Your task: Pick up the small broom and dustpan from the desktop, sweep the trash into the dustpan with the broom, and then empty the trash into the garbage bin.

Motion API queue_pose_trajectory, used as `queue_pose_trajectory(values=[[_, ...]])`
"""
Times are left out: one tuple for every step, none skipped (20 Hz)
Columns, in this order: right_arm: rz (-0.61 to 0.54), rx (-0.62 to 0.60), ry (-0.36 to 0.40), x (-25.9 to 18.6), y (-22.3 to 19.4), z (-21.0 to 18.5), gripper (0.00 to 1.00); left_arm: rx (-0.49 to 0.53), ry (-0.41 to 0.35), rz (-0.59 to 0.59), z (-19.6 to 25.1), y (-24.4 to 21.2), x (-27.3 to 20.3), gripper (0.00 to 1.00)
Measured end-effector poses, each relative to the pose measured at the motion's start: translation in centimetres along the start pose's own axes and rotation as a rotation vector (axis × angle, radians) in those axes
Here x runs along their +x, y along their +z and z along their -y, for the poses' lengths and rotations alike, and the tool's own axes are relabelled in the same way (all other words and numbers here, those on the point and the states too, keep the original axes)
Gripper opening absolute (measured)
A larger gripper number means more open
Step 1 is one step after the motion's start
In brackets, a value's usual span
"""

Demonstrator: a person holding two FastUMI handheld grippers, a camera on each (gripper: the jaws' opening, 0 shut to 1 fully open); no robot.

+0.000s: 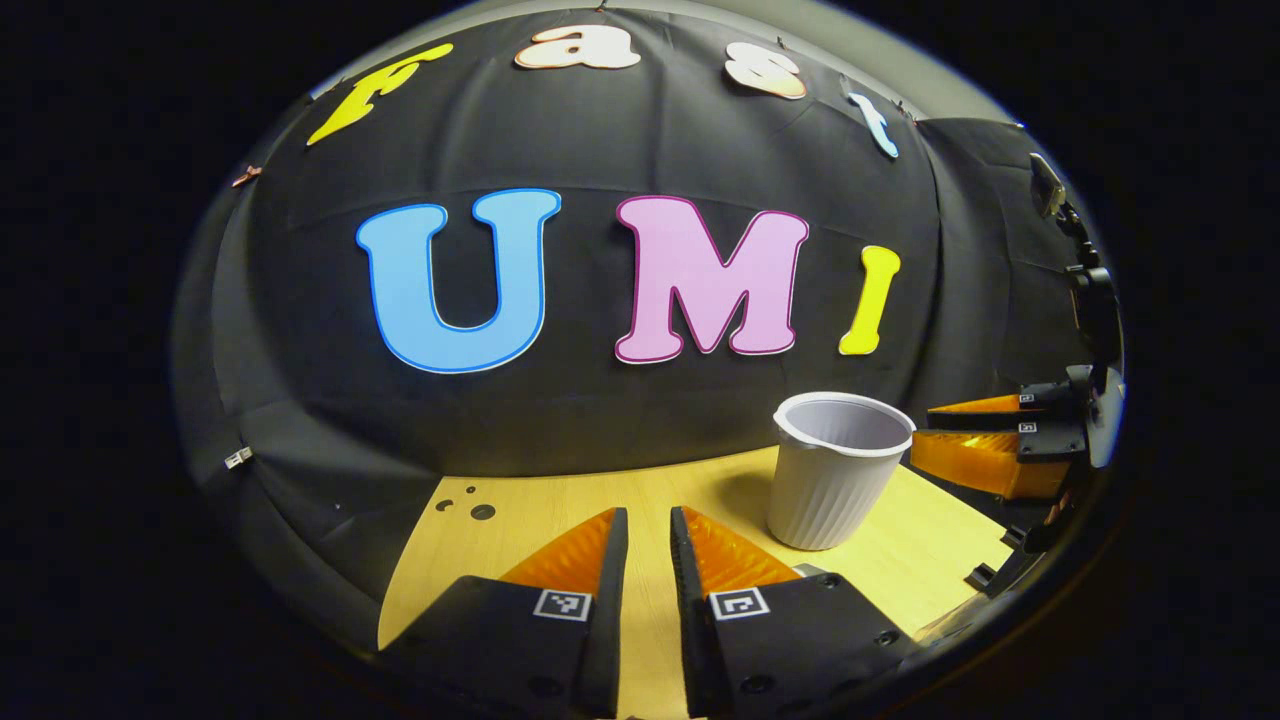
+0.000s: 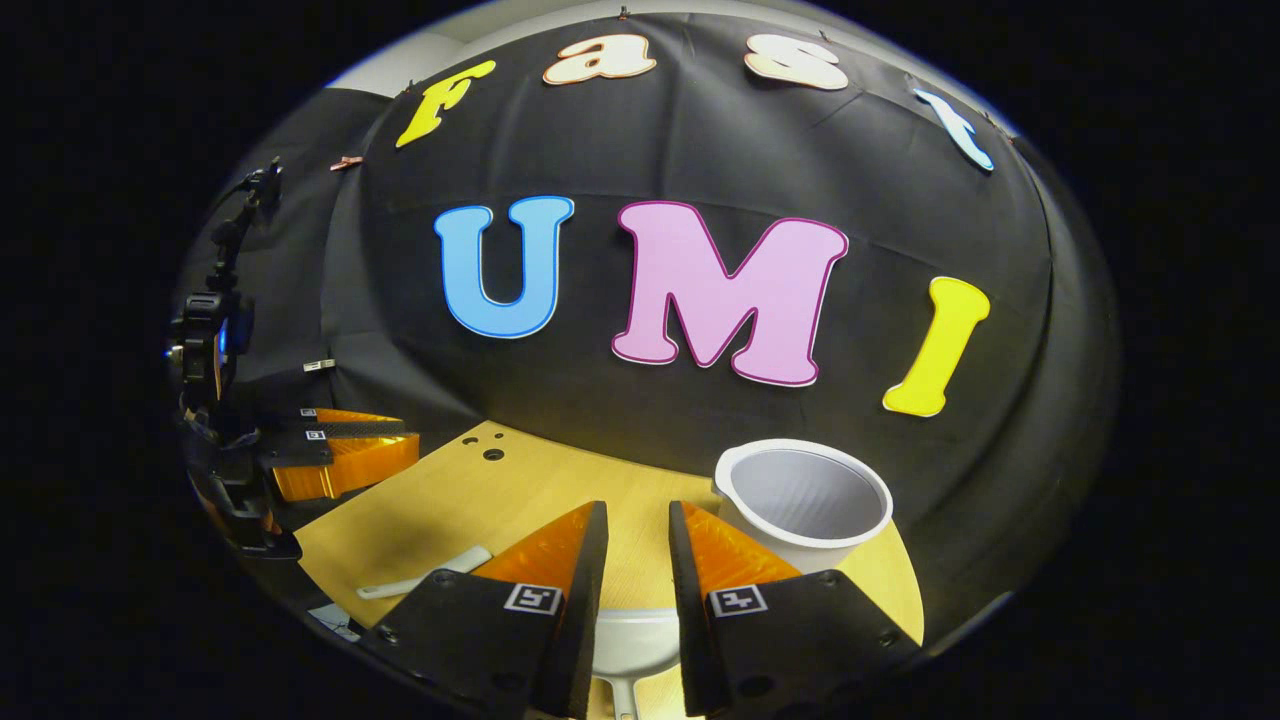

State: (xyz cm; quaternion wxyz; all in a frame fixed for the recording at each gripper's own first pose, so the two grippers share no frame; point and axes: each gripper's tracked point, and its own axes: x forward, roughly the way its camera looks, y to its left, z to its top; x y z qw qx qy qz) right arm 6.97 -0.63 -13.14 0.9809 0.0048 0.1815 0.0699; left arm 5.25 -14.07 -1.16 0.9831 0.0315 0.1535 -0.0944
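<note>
A white ribbed garbage bin (image 1: 838, 478) stands upright on the wooden desktop (image 1: 560, 500), to the right of and beyond my left gripper (image 1: 648, 515), whose fingers sit close together with nothing between them. In the right gripper view the bin (image 2: 805, 500) is just beyond my right gripper (image 2: 638, 510), slightly to its right; the fingers are also close together and empty. Below them lies a white dustpan-like piece (image 2: 632, 640) with a thin handle. A flat white stick (image 2: 425, 578) lies to the left; I cannot tell whether it is the broom.
The other gripper (image 1: 922, 428) hovers past the bin at the far right of the left gripper view. The left one (image 2: 410, 437) sits over the desktop's left edge in the right gripper view. Small holes (image 2: 492, 454) mark the desktop's far corner. Black cloth backs the desk.
</note>
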Motion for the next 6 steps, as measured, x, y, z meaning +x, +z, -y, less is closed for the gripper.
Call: queue_pose_trajectory(values=[[-0.002,-0.001,-0.002,0.06,-0.02,0.09,0.39,0.002,0.000,-0.003,-0.09,0.00,0.10,0.29],[-0.002,0.001,-0.003,0.05,-0.02,0.05,0.39,0.003,-0.003,-0.006,-0.20,-0.06,0.12,0.29],[-0.005,0.004,-0.002,0.10,-0.05,-0.02,0.39,0.006,-0.002,-0.010,-0.18,-0.13,0.06,0.29],[-0.004,0.007,-0.003,0.11,0.00,-0.02,0.39,0.007,-0.003,-0.013,-0.23,-0.07,0.13,0.29],[-0.007,0.009,-0.003,0.16,-0.02,-0.02,0.39,0.007,-0.002,-0.014,-0.28,0.01,0.08,0.29],[-0.005,0.010,-0.005,0.16,0.06,-0.02,0.36,0.008,-0.002,-0.011,-0.36,-0.02,0.25,0.29]])
